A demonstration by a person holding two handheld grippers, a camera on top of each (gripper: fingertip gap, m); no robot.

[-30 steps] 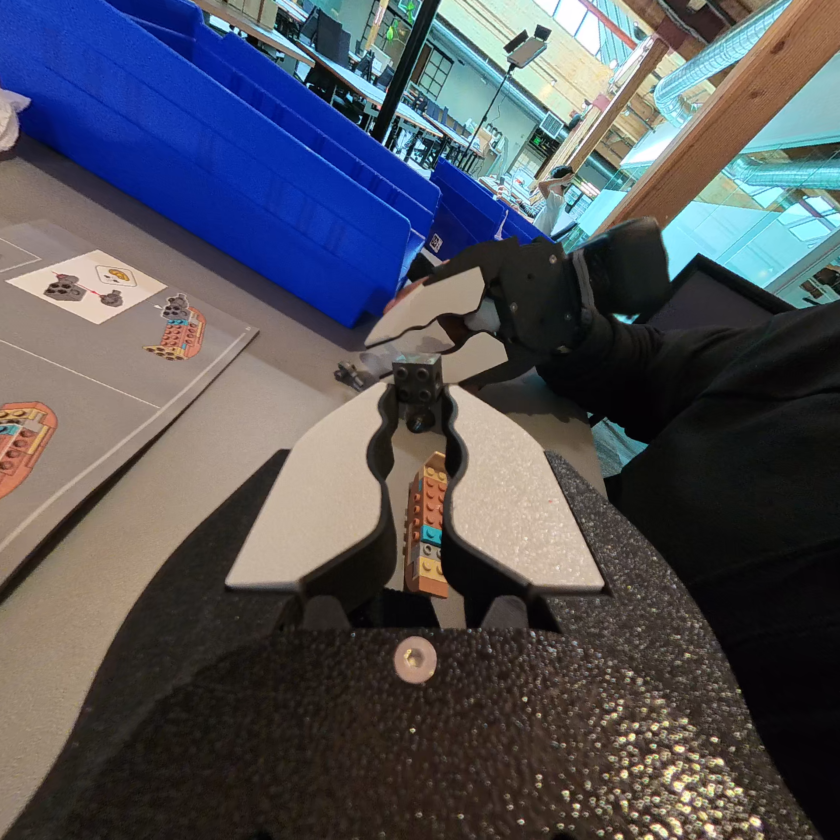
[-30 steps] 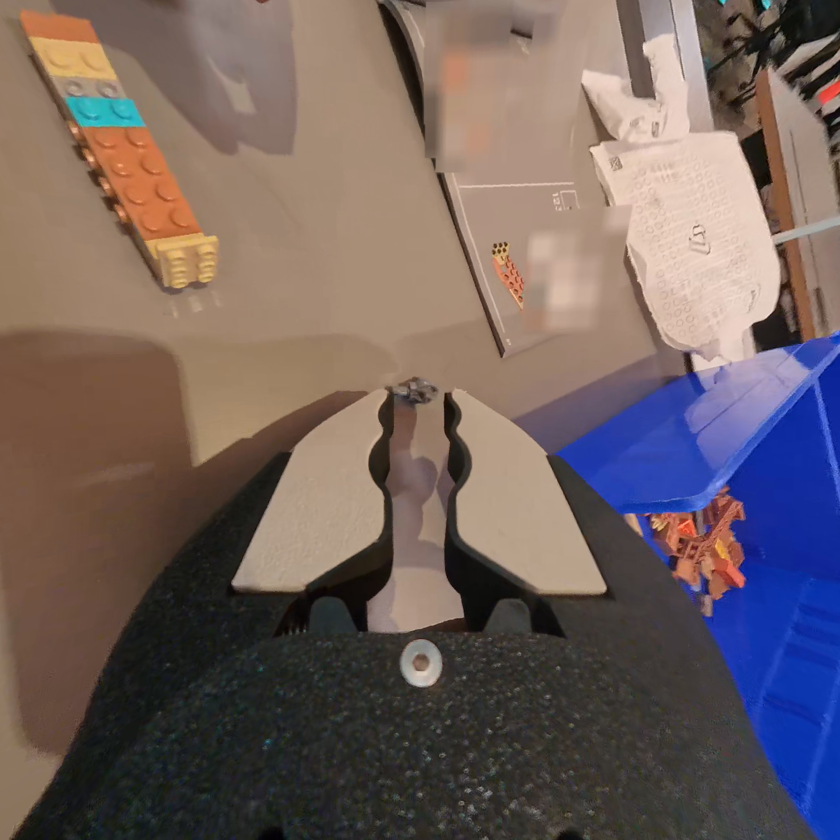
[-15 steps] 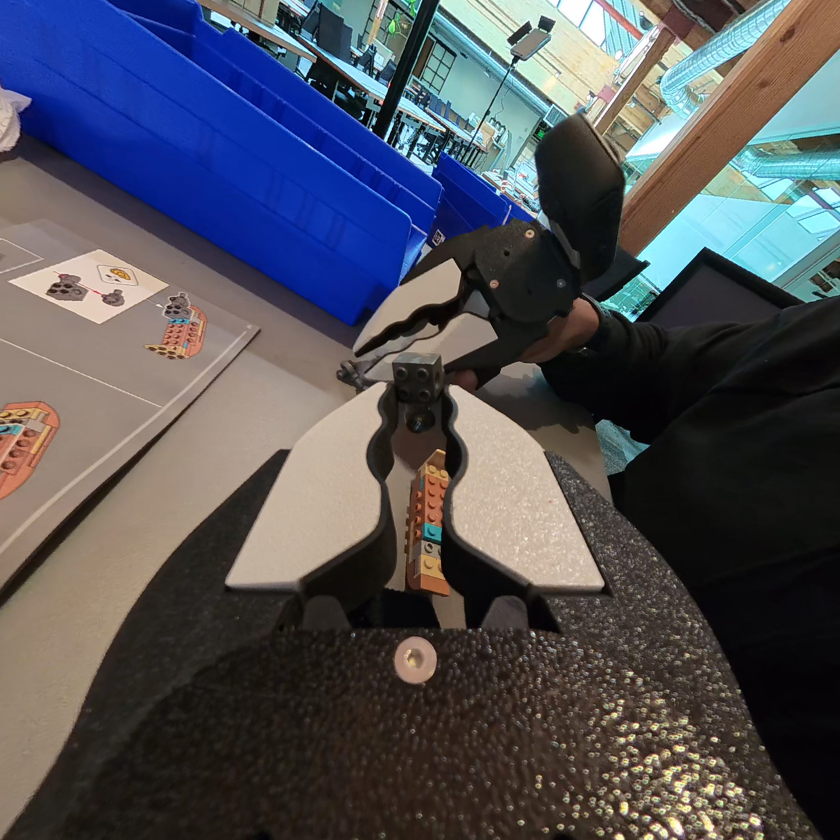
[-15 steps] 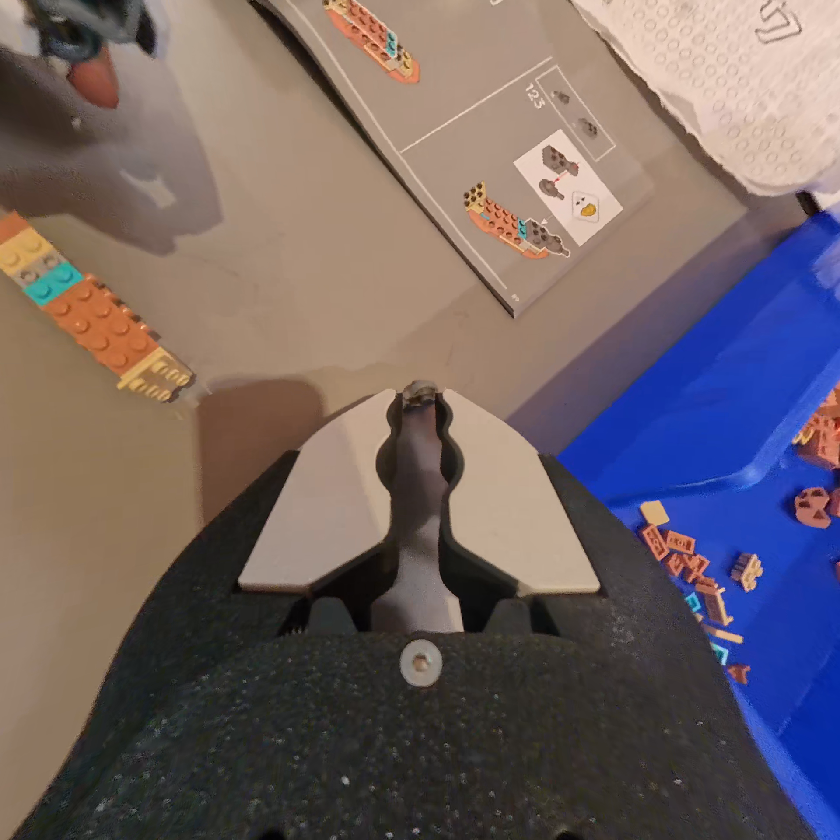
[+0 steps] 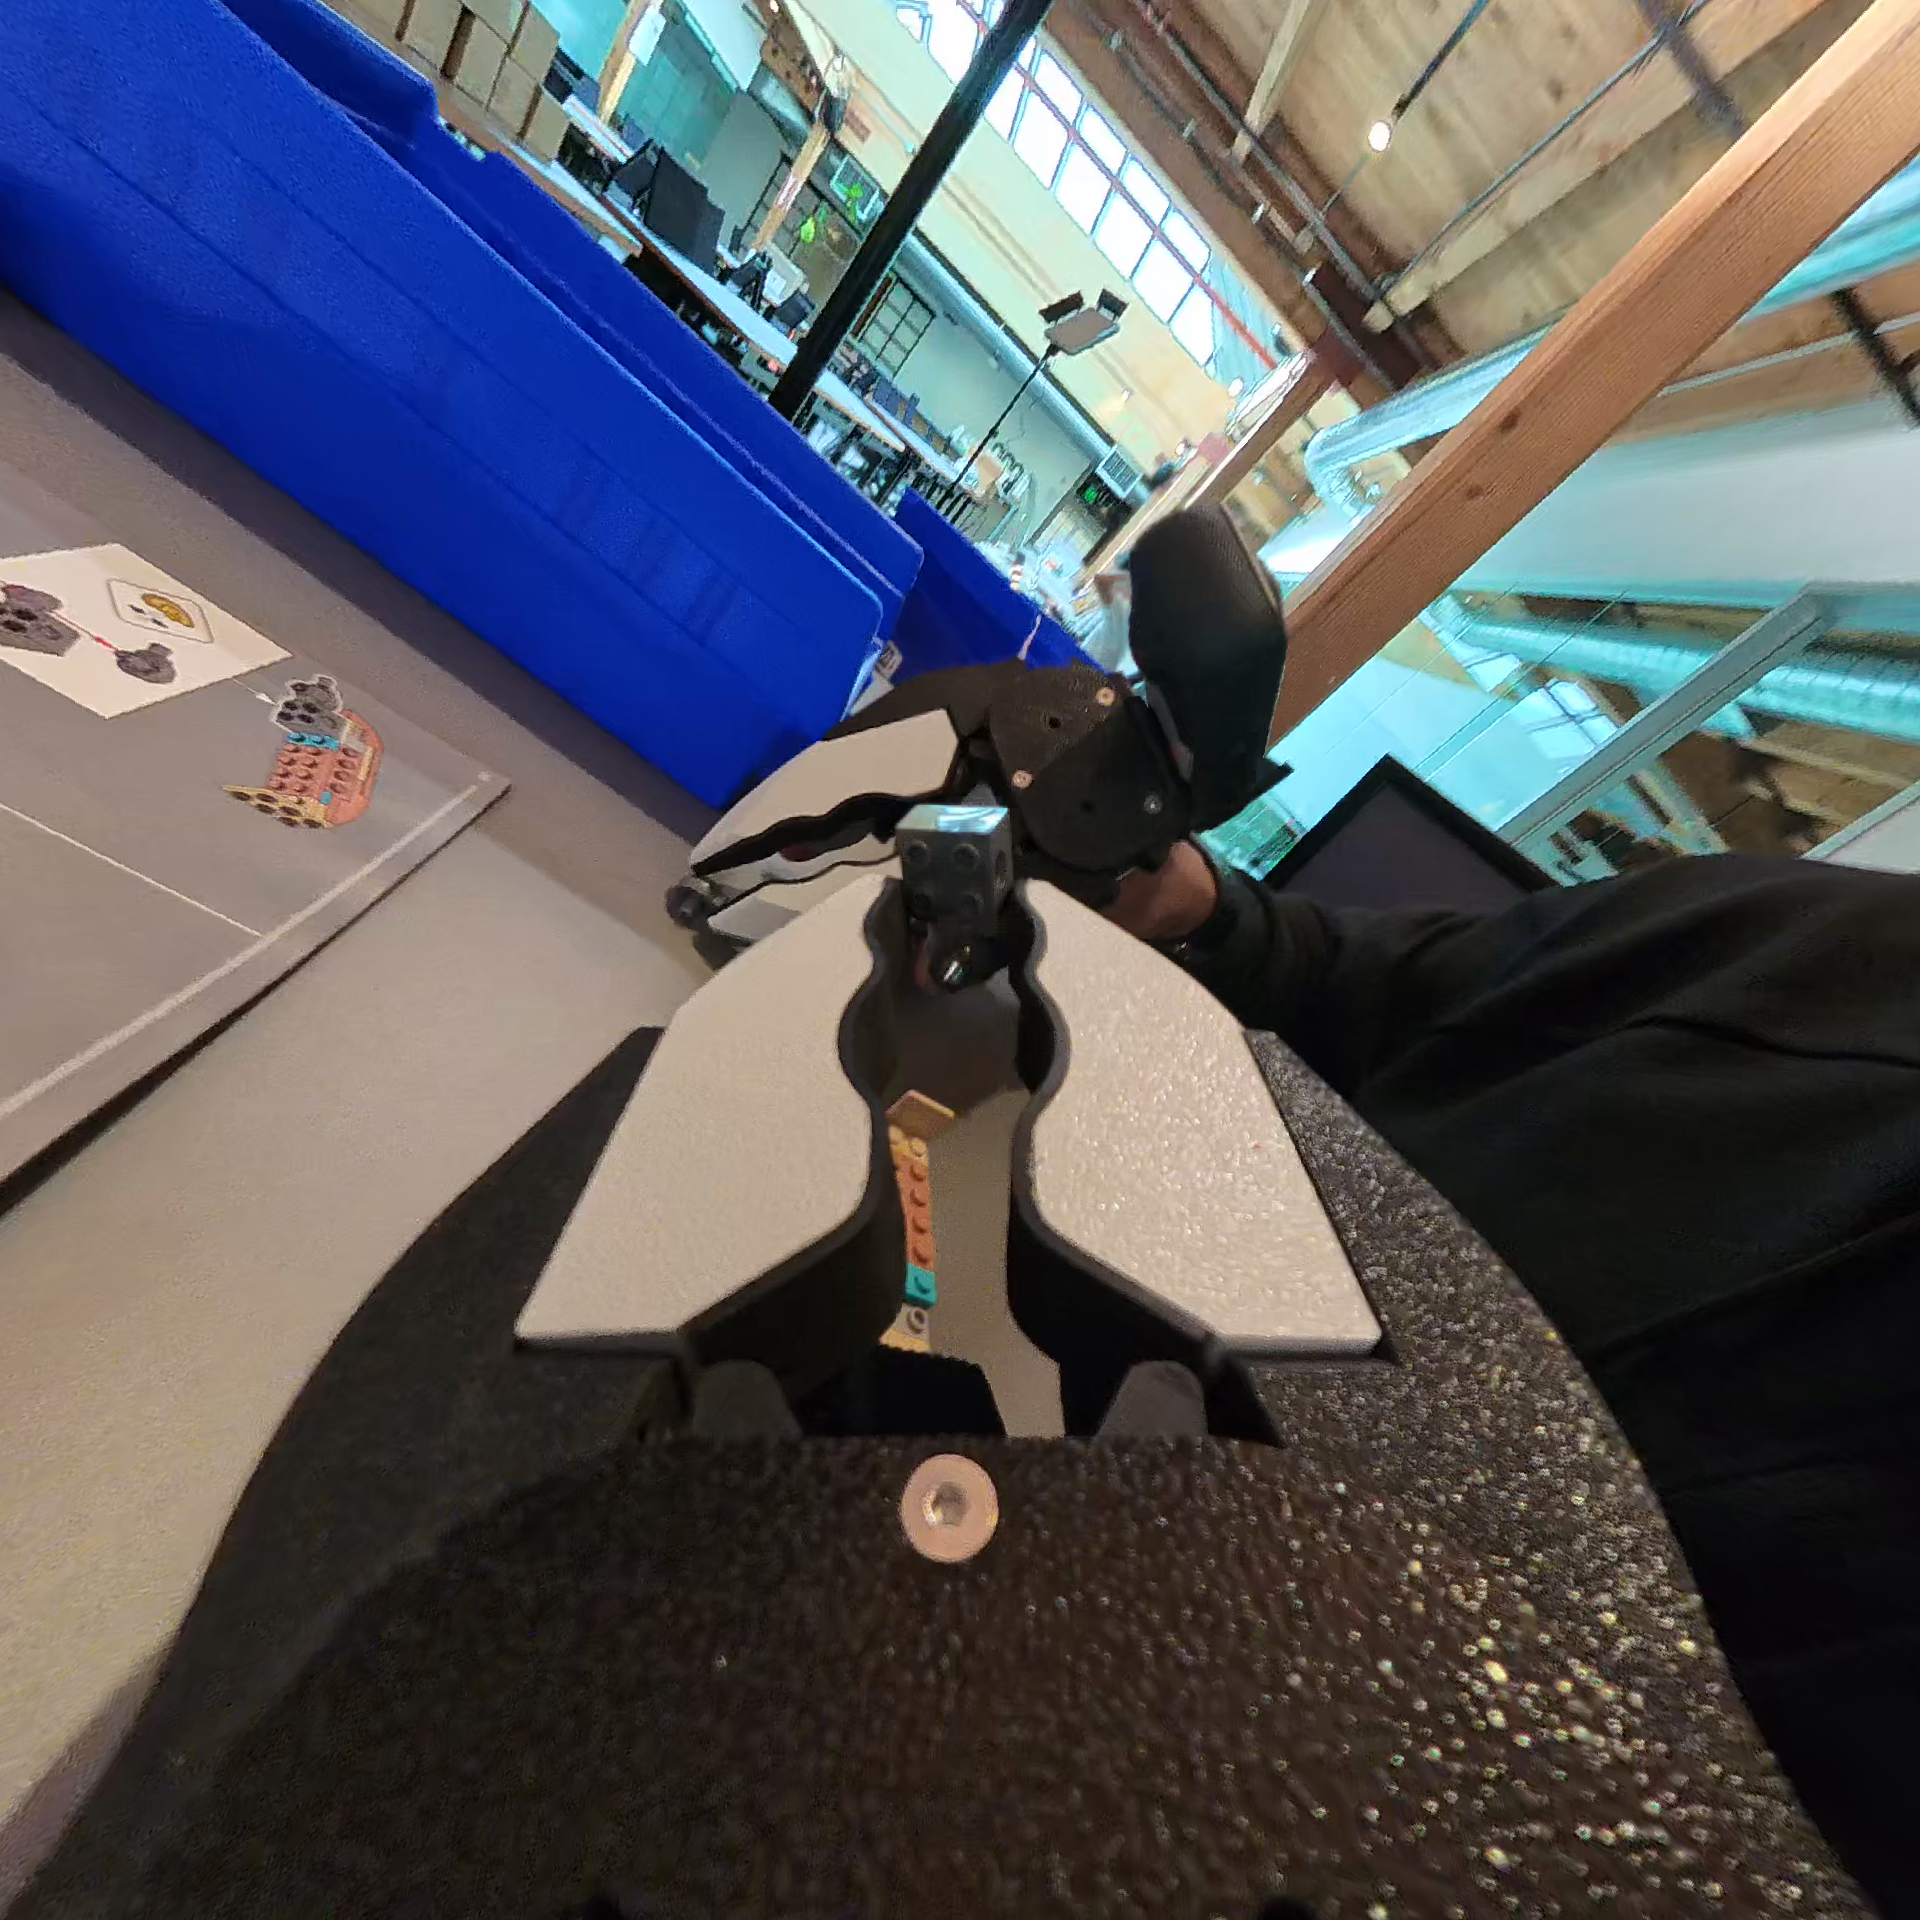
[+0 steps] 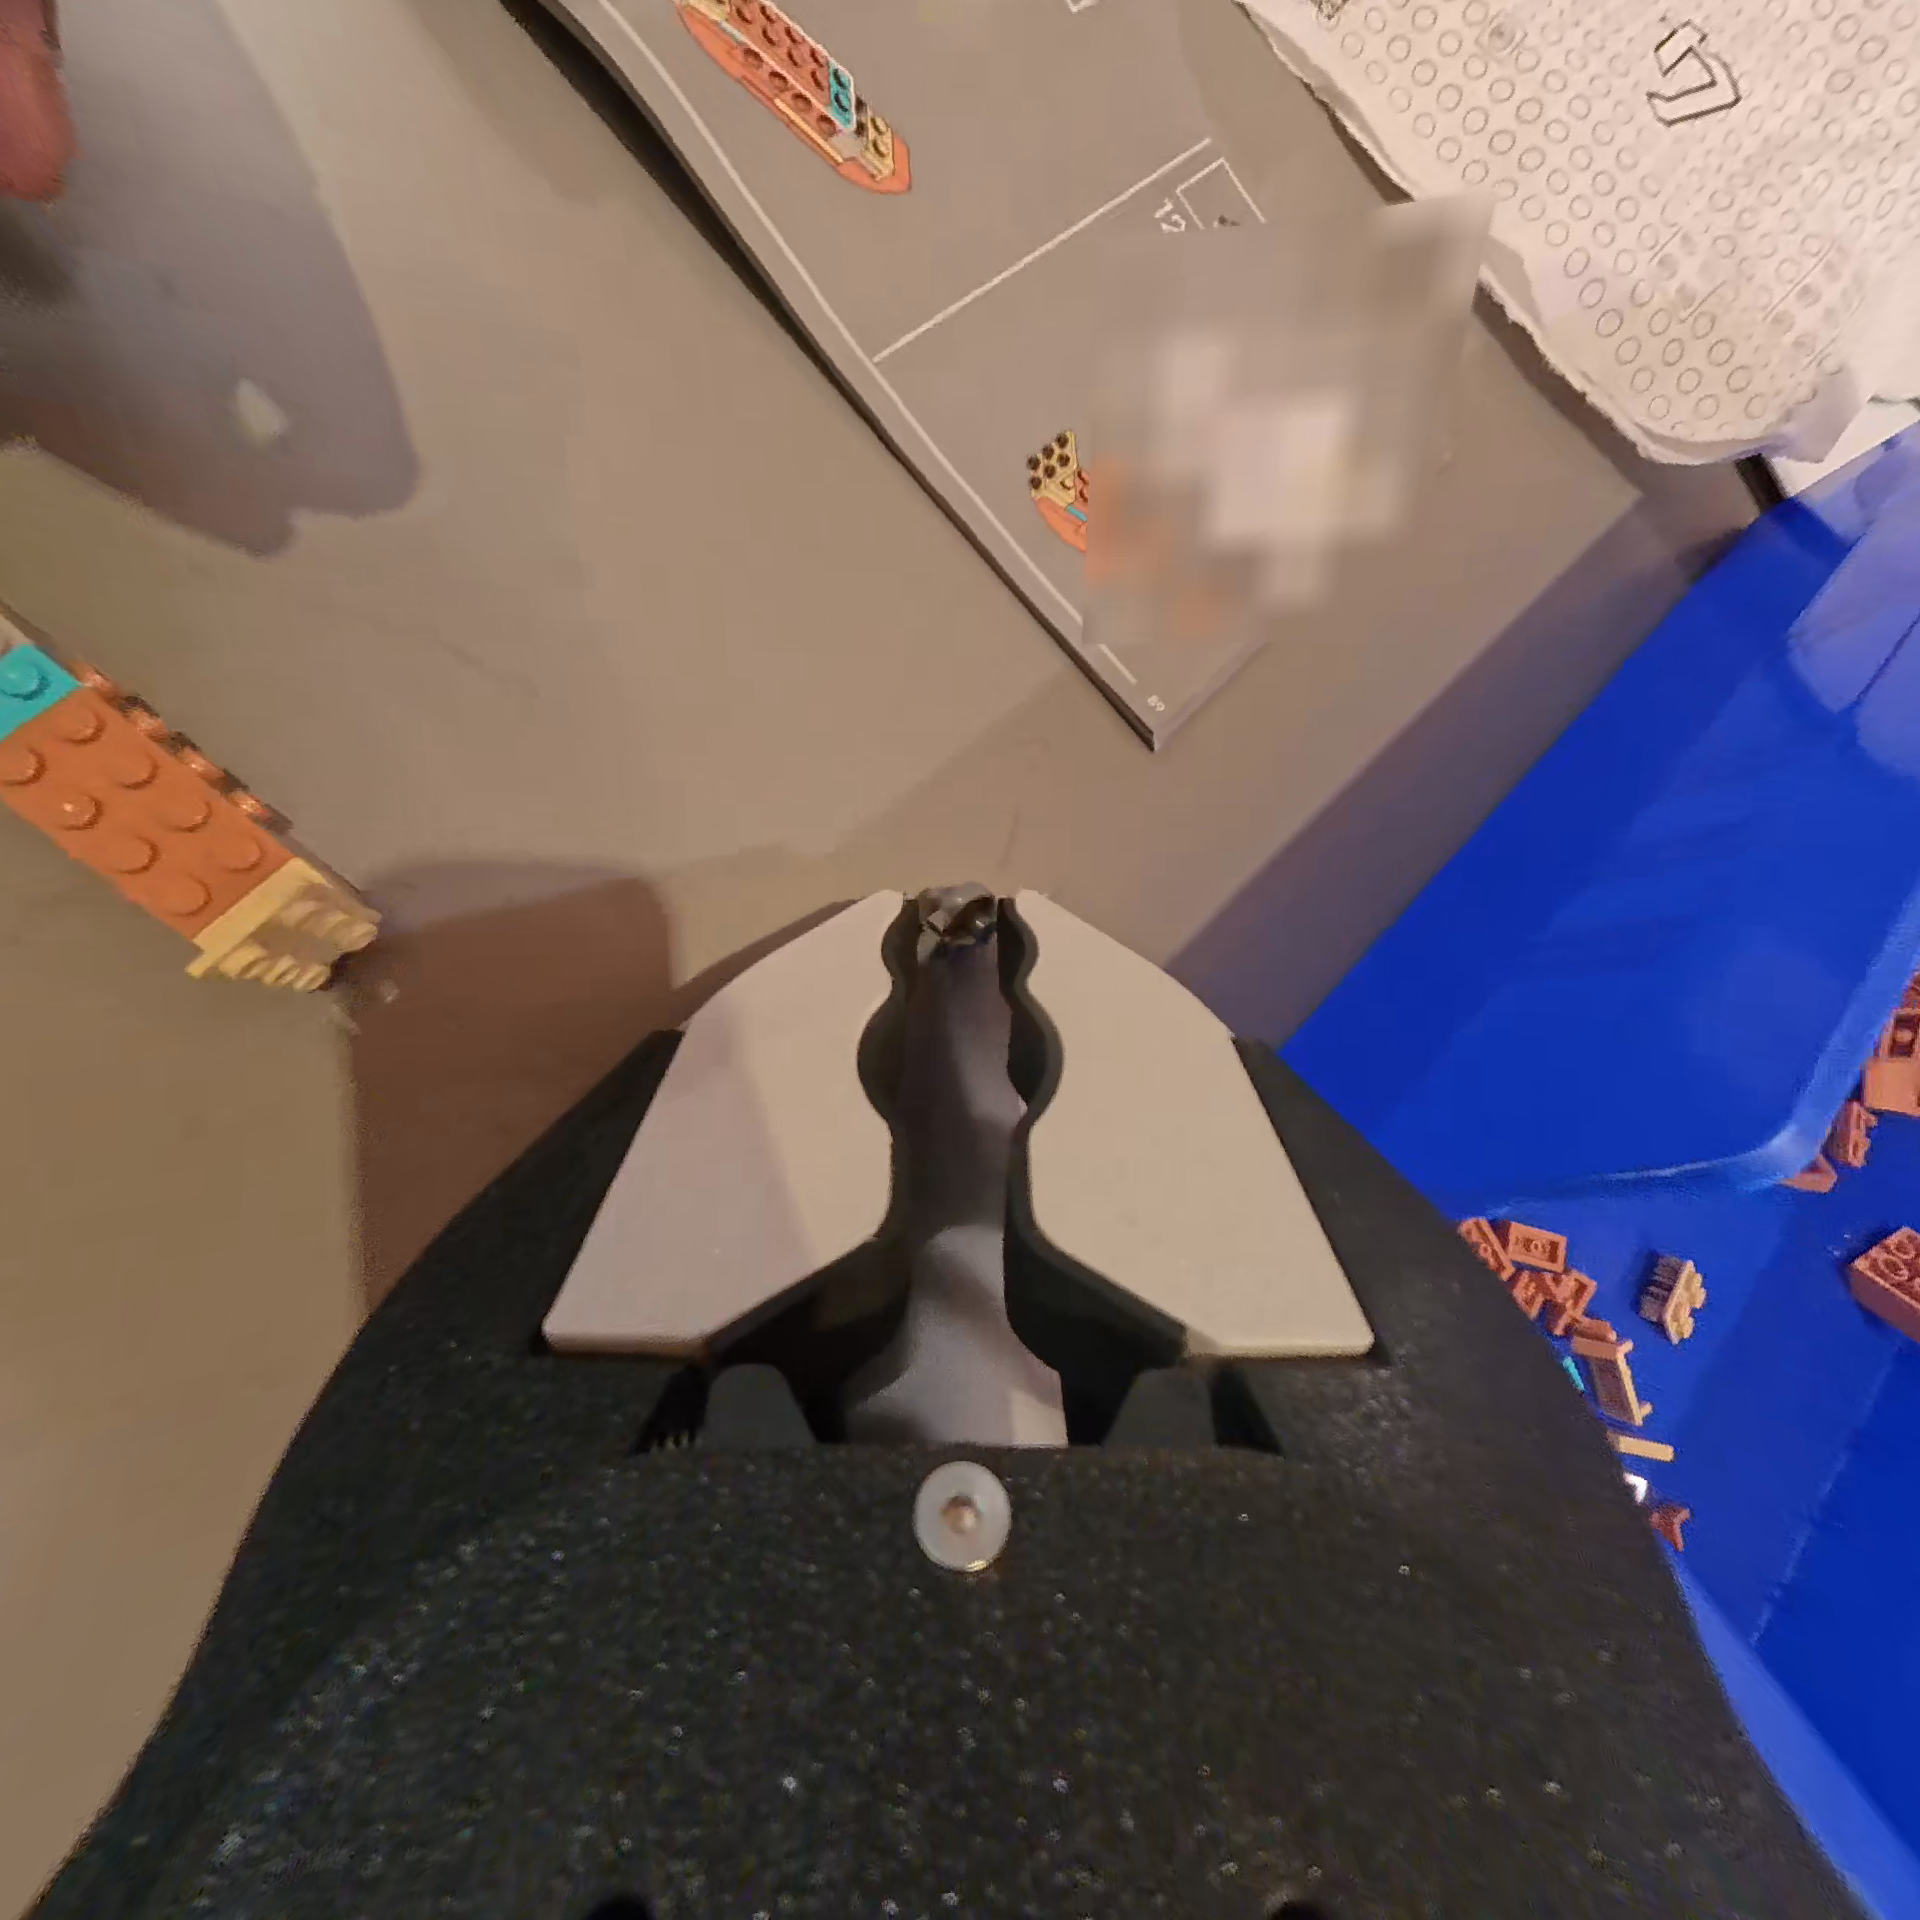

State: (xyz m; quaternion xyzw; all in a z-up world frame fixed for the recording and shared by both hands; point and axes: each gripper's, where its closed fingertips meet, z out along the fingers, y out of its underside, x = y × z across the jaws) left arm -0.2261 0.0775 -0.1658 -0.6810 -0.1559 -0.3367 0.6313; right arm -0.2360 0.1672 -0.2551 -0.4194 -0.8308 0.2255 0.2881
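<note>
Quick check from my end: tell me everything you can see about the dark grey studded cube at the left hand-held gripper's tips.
The dark grey cube is a small toy brick of glossy plastic, with four round studs on the face toward the camera and a smooth top that catches light. It sits upright, clamped between the tips of the left hand-held gripper, raised off the grey table. A small dark pin-like piece with a shiny tip hangs under it. The right hand-held gripper is just behind; contact cannot be told.

You're clamping a dark grey brick (image 5: 954,860) in your left tongs (image 5: 954,914), and your right tongs (image 6: 958,920) are pinching a tiny grey piece (image 6: 956,914).
</note>
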